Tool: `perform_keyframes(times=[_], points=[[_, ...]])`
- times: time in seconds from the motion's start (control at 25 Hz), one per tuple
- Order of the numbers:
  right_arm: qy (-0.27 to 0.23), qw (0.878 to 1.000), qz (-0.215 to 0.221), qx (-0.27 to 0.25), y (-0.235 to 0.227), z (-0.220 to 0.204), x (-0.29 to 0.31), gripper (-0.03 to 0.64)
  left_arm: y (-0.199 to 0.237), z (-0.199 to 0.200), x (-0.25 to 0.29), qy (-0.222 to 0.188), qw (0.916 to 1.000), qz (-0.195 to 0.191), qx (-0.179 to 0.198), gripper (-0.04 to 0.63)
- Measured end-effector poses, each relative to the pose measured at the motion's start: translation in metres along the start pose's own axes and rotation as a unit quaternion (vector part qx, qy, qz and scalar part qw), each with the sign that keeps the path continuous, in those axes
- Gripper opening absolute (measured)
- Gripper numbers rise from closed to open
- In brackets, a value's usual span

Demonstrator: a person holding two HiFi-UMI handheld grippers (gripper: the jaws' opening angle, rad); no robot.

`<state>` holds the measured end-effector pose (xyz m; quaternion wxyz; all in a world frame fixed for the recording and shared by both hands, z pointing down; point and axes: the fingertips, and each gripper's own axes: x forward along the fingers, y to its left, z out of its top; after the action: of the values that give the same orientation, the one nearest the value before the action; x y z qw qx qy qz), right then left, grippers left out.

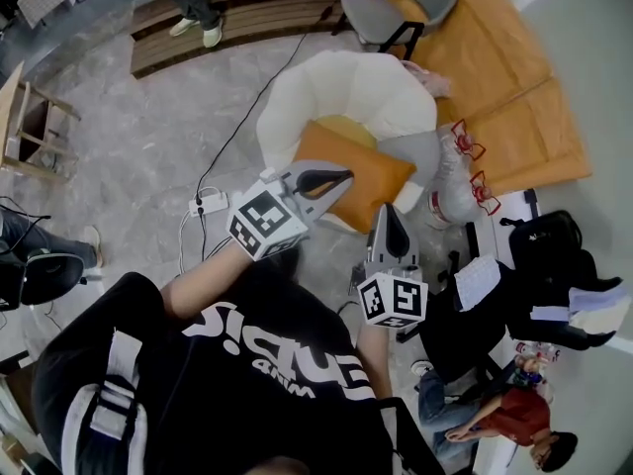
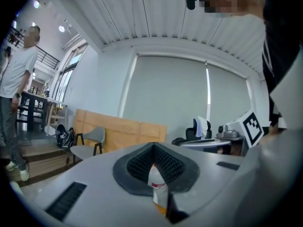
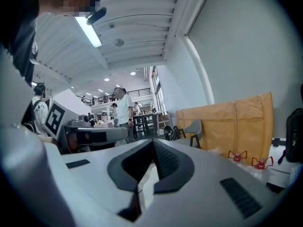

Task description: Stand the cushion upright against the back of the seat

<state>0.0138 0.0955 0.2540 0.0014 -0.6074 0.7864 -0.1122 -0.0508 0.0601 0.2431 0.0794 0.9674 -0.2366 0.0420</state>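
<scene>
Cushion (image 1: pixel 371 178), orange, lies slumped on the cream armchair (image 1: pixel 346 92) seat, straight ahead of both grippers, with the backrest beyond it. The left gripper (image 1: pixel 334 178) is nearer, over its near edge; the right gripper (image 1: pixel 394 218) is beside its right corner. Both grippers are closed and empty.

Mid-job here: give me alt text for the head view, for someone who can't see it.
An orange cushion lies broad side up on a cream armchair's seat, not yet stood against the back. Seen from above, the left gripper and right gripper, both shut and empty, are held out at its near edge.
</scene>
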Motion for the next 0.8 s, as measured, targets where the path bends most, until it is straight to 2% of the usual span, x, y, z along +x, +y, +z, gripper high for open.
perform_keyframes(times=[0.08,0.28,0.52,0.68,0.8], points=[[-0.005,1.0,-0.008,-0.005,-0.012,0.01,0.022,0.02,0.013,0.006,0.017,0.006,0.9998,-0.02,0.001,0.006],[-0.01,1.0,-0.017,-0.016,-0.027,0.03,0.07,0.021,0.051,0.015,0.048,0.009,0.9983,-0.033,0.046,0.008],[-0.01,0.999,-0.036,-0.023,-0.041,0.043,0.101,0.021,0.083,0.036,0.07,-0.013,0.9982,-0.039,0.043,0.008],[-0.018,0.999,-0.042,-0.023,-0.058,0.056,0.109,0.02,0.089,0.05,0.089,-0.025,0.9987,-0.035,0.027,0.008],[-0.027,0.998,-0.049,-0.029,-0.074,0.066,0.115,0.021,0.093,0.058,0.107,-0.03,0.9985,-0.032,0.033,0.008]])
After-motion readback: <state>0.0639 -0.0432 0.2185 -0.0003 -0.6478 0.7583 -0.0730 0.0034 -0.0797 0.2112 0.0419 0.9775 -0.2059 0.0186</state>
